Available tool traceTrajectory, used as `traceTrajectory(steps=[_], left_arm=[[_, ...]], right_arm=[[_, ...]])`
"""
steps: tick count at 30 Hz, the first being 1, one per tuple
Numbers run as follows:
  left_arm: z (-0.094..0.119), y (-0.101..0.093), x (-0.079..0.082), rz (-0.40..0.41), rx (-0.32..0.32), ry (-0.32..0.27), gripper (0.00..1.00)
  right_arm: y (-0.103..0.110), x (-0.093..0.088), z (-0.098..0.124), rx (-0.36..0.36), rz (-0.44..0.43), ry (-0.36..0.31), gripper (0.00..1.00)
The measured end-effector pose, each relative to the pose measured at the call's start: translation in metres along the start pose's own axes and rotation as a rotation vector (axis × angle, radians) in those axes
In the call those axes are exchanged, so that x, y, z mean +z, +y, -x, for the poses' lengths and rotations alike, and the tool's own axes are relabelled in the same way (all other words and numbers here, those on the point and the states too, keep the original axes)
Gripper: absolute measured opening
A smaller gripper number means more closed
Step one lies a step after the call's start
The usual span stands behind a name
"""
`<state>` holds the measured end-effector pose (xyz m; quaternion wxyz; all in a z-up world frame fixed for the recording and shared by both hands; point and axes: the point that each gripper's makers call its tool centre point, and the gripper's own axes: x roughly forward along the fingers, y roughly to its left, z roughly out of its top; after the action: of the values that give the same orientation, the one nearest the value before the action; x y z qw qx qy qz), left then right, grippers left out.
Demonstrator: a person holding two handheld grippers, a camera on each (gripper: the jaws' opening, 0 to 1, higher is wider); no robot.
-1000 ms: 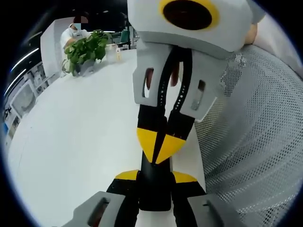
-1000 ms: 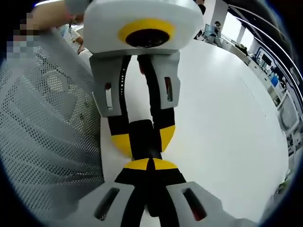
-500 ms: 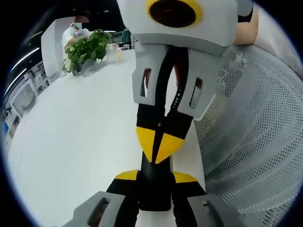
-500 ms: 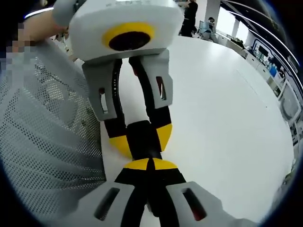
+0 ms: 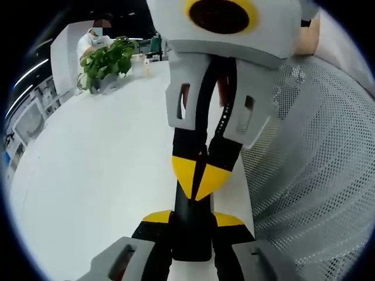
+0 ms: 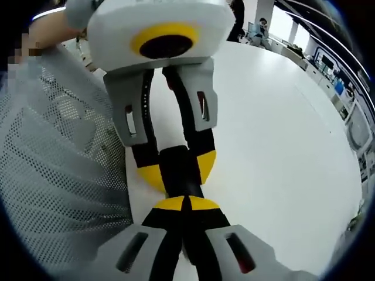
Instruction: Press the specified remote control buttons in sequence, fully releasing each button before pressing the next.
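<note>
Biggest thing here is the white table [image 5: 99, 175], with a grey mesh surface [image 5: 316, 175] running along its edge, maybe a chair back, hard to say. Way off at the far end there's a leafy green plant [image 5: 105, 61] with a person sitting just behind it. Up close, the two grippers meet nose to nose over the table edge. The left gripper [image 5: 192, 219] has its yellow-tipped jaws a little apart and clamped on the sides of the black remote [image 5: 190, 234], holding it up off the table. The right gripper [image 6: 187, 204] has its jaws pinched fully together into one point, and that point sits on the remote's face, looks like contact, so I'd call this mid-press. The buttons themselves are hidden under the tips, so I can't tell which one it's on. To do this bit well I'd keep the holding side rock steady, push straight down with the closed tip so it doesn't skid onto a neighbouring key, then lift completely clear before going for the next one.
</note>
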<state>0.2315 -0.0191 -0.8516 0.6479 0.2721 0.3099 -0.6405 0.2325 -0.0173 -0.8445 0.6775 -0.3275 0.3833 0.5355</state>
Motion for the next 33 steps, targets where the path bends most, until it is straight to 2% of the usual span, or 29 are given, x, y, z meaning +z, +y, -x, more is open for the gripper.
traceTrajectory(steps=[3,9,16,23,27,33], left_arm=[[-0.0001,0.0004,-0.0003,-0.004,0.000,0.003,0.26],[0.0001,0.0010,-0.0001,0.008,-0.001,0.006,0.25],[0.0001,0.0012,0.0000,0.008,0.001,0.009,0.25],[0.0000,0.0010,-0.0001,0.006,0.004,0.010,0.25],[-0.0001,0.0008,-0.0001,0.005,0.006,0.011,0.25],[0.0000,0.0006,-0.0004,0.006,0.006,0.009,0.26]], right_arm=[[-0.0012,-0.0002,0.0002,-0.002,-0.002,0.005,0.00],[-0.0035,-0.0007,0.0005,0.020,-0.070,-0.012,0.00],[-0.0025,0.0002,0.0003,0.010,-0.050,-0.008,0.00],[-0.0024,-0.0011,0.0009,0.007,-0.073,-0.038,0.00],[-0.0006,-0.0003,0.0013,-0.006,-0.038,-0.051,0.00],[0.0008,0.0005,0.0005,-0.020,0.045,-0.031,0.00]])
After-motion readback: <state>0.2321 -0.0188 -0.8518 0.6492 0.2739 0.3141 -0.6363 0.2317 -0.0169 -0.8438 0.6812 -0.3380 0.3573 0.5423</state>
